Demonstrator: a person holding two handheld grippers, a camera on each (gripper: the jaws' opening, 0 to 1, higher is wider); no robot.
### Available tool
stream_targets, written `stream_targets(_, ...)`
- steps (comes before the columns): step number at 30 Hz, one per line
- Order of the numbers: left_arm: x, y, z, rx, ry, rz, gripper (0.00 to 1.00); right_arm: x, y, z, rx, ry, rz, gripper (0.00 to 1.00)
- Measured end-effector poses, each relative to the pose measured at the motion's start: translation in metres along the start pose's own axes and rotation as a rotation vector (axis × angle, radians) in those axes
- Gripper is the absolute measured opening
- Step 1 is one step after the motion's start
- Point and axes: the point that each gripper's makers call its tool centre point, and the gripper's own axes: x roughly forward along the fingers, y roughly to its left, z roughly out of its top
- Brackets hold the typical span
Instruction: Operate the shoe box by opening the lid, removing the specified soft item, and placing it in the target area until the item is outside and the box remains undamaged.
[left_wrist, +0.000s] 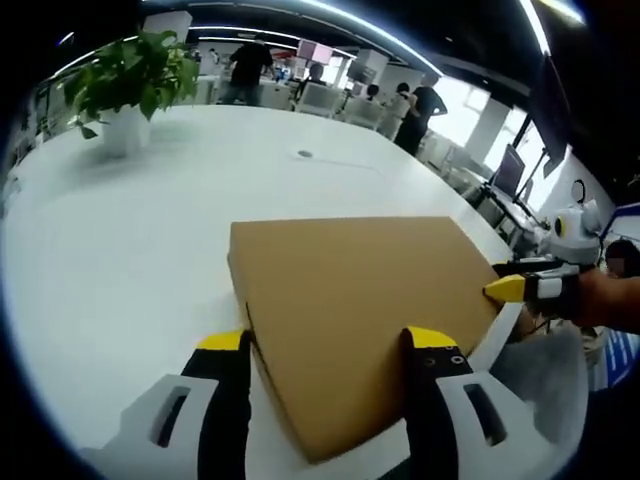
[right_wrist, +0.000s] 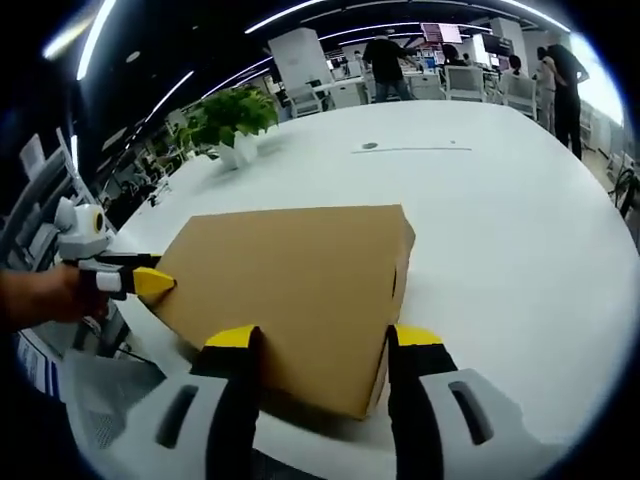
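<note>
The shoe box (left_wrist: 355, 320) lies flat on the white desk (left_wrist: 130, 250), lid shut, near the edge closest to me. It is plain brown cardboard. I judge it light, fairly stiff across the top but easily creased at the rims, and smooth enough to slip under hard pads. The soft item is inside and hidden, so I cannot assess it. The best hold, in my judgement, is the lid's side walls near a corner, lifted evenly from both ends so the card does not tear.

Left gripper (left_wrist: 330, 340): jaws wide apart, straddling the near corner of the box, the yellow tips level with the lid's edges. One tip looks close against the card, but I cannot confirm contact. It holds nothing.

Right gripper (right_wrist: 320, 340): jaws also wide apart, set either side of the opposite near corner, gripping nothing. Contact with the walls cannot be confirmed.

A potted plant (right_wrist: 232, 122) stands well apart at the far side of the desk.
</note>
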Motion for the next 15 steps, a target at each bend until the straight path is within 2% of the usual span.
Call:
stream_targets(10,-0.004,0.002,-0.003,0.000,0.014,-0.001,0.63,-0.002,0.005,-0.003,-0.014,-0.005,0.000,0.51)
stream_targets(13,-0.008,0.002,-0.002,0.038,0.024,0.000,0.61,-0.004,0.008,-0.004,-0.065,-0.002,0.013,0.53)
stream_targets(15,-0.015,0.001,0.004,0.037,-0.012,-0.009,0.60,-0.008,0.008,-0.003,-0.092,-0.012,0.014,0.51)
